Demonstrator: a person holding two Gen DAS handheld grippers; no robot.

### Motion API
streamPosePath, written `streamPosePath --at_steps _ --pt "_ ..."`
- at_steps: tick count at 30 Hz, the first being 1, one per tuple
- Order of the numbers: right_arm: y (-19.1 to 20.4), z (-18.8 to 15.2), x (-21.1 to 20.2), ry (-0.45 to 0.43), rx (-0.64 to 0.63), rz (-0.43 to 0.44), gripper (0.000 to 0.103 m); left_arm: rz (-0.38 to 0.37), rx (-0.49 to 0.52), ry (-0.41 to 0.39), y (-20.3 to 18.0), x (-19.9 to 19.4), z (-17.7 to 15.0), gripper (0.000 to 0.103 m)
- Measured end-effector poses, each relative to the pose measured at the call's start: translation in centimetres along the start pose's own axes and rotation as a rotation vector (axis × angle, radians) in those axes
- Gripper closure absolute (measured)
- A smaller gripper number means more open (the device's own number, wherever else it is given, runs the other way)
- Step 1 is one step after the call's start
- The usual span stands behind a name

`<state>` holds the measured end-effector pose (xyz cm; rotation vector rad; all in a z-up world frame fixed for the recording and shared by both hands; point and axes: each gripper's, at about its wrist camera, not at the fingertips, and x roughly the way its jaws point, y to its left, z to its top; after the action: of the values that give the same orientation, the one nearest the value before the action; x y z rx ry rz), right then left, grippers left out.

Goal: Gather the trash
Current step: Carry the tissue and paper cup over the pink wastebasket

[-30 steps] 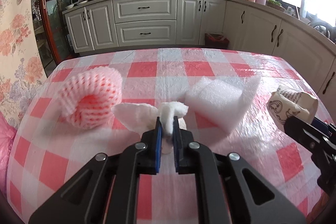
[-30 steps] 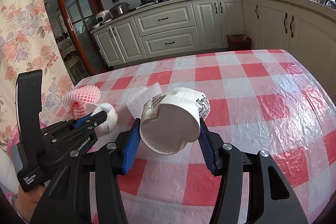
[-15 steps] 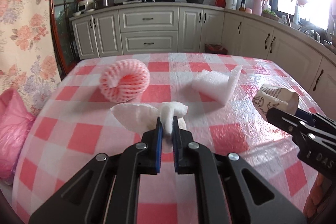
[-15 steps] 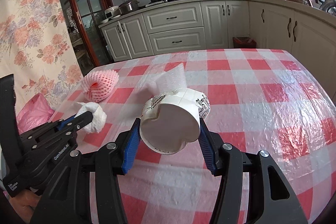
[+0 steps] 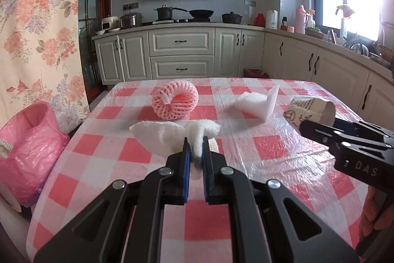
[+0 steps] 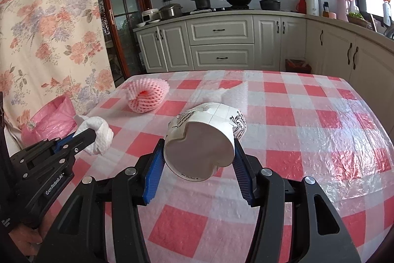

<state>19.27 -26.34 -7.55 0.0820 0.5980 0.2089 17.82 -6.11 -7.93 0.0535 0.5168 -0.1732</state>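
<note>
My left gripper (image 5: 196,139) is shut on a crumpled white tissue (image 5: 172,133) and holds it above the checked table; it also shows in the right wrist view (image 6: 98,132). My right gripper (image 6: 198,152) is shut on a crushed white paper cup (image 6: 204,139) with black print, also seen in the left wrist view (image 5: 307,112). A pink foam fruit net (image 5: 175,100) and a white foam sheet (image 5: 258,101) lie on the table beyond. A pink trash bag (image 5: 27,152) stands at the table's left edge.
The table has a red-and-white checked cloth (image 5: 270,147) under clear plastic. White kitchen cabinets (image 5: 182,58) stand behind, with pots on the counter. A floral curtain (image 5: 37,28) hangs at the left, behind the bag.
Both grippers have risen and drawn back from the table with their loads. The foam net and foam sheet now look farther away, and the pink bag has come into view at the left.
</note>
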Motion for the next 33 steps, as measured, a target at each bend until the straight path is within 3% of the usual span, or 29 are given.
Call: streamPosePath --at_steps 13,26,33 --pt "4.3 -0.6 -1.4 -0.017 -0.085 0.046 0.052 0.042 -0.002 -0.072 2.1 -5.2 -1.2 0.094" --pt "10.1 -0.7 -1.2 -0.02 -0.171 0.137 0.052 0.125 -0.082 -0.088 7.8 -7.9 -2.5 0.094" --pt "14.8 -0.1 0.1 0.005 -0.25 0.233 0.052 0.217 -0.121 -0.101 12.3 -9.6 -3.0 0.094"
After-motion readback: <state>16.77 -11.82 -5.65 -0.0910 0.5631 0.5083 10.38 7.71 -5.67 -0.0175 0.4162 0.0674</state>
